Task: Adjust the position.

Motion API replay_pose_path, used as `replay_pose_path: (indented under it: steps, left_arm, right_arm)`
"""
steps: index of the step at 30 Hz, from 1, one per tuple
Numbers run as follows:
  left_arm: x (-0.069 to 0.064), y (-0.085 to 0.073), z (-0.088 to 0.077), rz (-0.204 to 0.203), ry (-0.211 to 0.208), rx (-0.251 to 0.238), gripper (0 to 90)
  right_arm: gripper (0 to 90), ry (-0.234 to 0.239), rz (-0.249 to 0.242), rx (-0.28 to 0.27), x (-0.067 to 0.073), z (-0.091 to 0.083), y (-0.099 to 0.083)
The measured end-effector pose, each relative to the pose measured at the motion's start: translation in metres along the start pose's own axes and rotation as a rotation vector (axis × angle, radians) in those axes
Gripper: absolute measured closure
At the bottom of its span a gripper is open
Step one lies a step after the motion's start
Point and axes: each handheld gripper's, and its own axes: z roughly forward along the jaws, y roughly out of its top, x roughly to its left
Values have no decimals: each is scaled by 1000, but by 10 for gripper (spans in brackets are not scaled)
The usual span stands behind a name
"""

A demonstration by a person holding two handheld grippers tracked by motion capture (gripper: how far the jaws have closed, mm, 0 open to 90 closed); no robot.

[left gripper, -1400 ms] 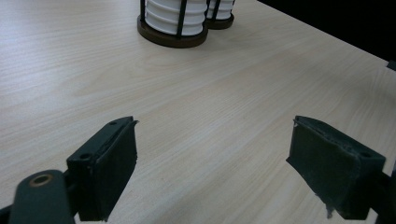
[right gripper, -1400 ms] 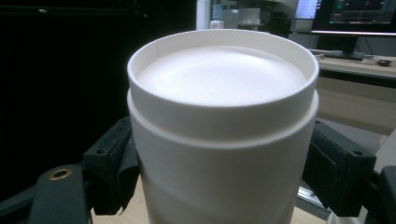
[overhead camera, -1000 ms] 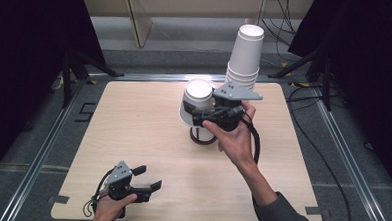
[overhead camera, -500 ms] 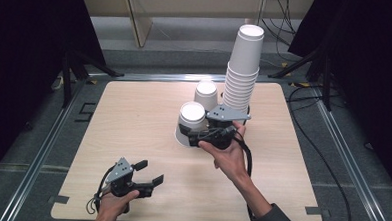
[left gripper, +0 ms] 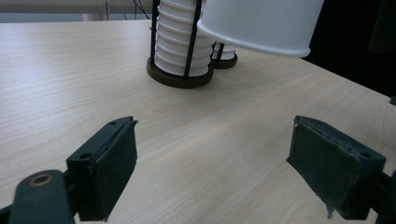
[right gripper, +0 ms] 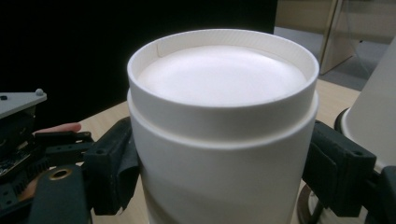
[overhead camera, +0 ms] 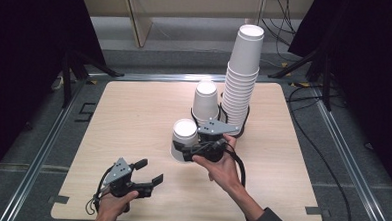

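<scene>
White paper is the story here: nearest us the left hand-held gripper (overhead camera: 149,171) rests on the bench (overhead camera: 134,113) with its jaws spread apart and nothing between them, parked clear of the work. Just beyond, the right hand-held gripper (overhead camera: 182,151) has its pads clamped on the sides of an upside-down cup (overhead camera: 184,140), held low over the wood, apparently to be set down. Farther back another inverted cup (overhead camera: 205,101) stands beside the tall stack (overhead camera: 241,77) in its rack; no writing shows anywhere.
</scene>
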Motion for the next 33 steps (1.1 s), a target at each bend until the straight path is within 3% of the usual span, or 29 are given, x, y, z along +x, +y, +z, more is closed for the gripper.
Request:
replay_pose_path:
  steps: [9, 10, 11, 12, 13, 18, 19, 25, 26, 27, 28, 29, 32, 33]
  left_arm:
    - [-2, 2, 2, 15, 2, -5, 145]
    - [-3, 2, 4, 29, -8, -26, 145]
    - [-6, 4, 3, 63, -8, -12, 145]
    - [-7, 4, 2, 66, -20, -22, 145]
    - [-7, 4, 3, 73, -35, -43, 145]
    - [-8, 8, 7, 128, -18, -54, 145]
    - [-9, 8, 10, 135, -17, -47, 145]
    - [-13, 7, 25, 150, -43, -50, 145]
    - [-13, 8, 25, 163, -38, -37, 144]
    - [-14, 7, 27, 162, -46, -65, 144]
    - [-14, 7, 27, 162, -46, -65, 144]
    - [-14, 7, 27, 167, -43, -64, 145]
    - [-14, 6, 29, 169, -43, -60, 124]
    - [-14, 6, 29, 169, -43, -60, 112]
  right_arm:
    - [209, 17, 11, -11, -1, 1, -6]
    - [209, 11, 1, -12, -1, 1, -7]
    - [209, 19, 16, 4, 0, 1, -7]
    - [209, 39, 15, -10, 0, 3, -8]
    - [209, 24, 13, 6, 1, 3, -8]
    - [209, 55, 11, 4, 6, 9, -12]
    - [209, 39, -7, 12, 6, 9, -12]
    - [209, 83, 14, 7, 13, 13, -13]
    - [209, 67, -7, 8, 14, 14, -13]
    - [209, 75, 7, 21, 15, 14, -14]
    - [209, 73, -13, 19, 15, 15, -14]
    - [209, 77, 18, 29, 17, 15, -15]
    - [209, 103, 24, 14, 19, 18, -17]
    - [209, 94, 5, 21, 20, 19, -17]
